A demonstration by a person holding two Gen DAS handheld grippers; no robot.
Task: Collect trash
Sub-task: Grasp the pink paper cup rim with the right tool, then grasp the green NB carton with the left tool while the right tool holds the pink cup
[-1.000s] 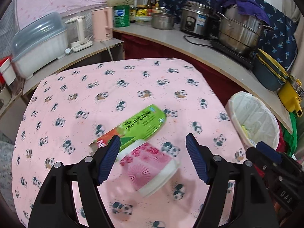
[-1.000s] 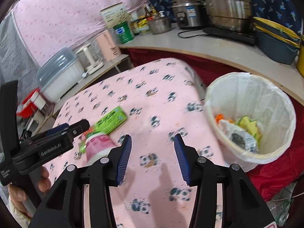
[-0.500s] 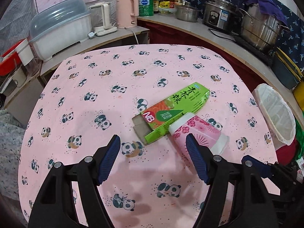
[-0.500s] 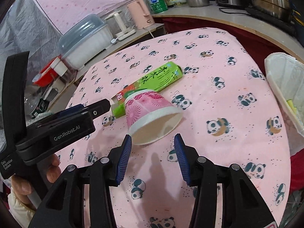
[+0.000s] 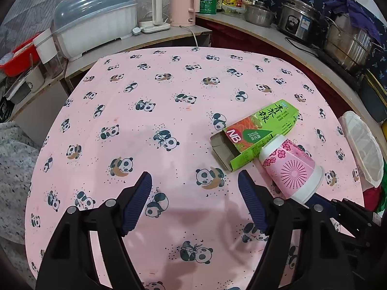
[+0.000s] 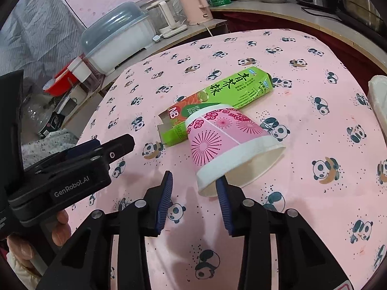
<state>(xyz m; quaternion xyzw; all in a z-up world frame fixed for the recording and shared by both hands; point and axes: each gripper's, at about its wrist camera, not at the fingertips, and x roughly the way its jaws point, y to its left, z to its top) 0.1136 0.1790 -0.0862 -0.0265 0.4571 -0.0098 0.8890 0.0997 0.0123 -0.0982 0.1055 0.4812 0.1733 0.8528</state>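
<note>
**Pink paper cup on its side against the green carton**

Pink and white, the paper cup [image 6: 227, 142] lies tipped over on the panda-print surface [image 5: 145, 91], its mouth turned toward the right gripper [image 6: 194, 191] and its base touching the green carton [image 6: 222, 94]. The carton lies flat behind it with one end flap open. Both sit toward the surface's right edge, near the white-lined bin [image 5: 362, 149] standing just past that edge.

The right gripper's jaws have just been closing; one jaw tip overlaps the cup's rim, nothing is clamped, and a gap remains. The left gripper [image 5: 194, 198] hangs over bare cloth left of the carton, its jaws having just been opening, wide apart and empty.

Along the far edge stand a lidded white container [image 5: 96, 29], a pink kettle [image 5: 183, 4] and steel pots [image 5: 346, 41].
</note>
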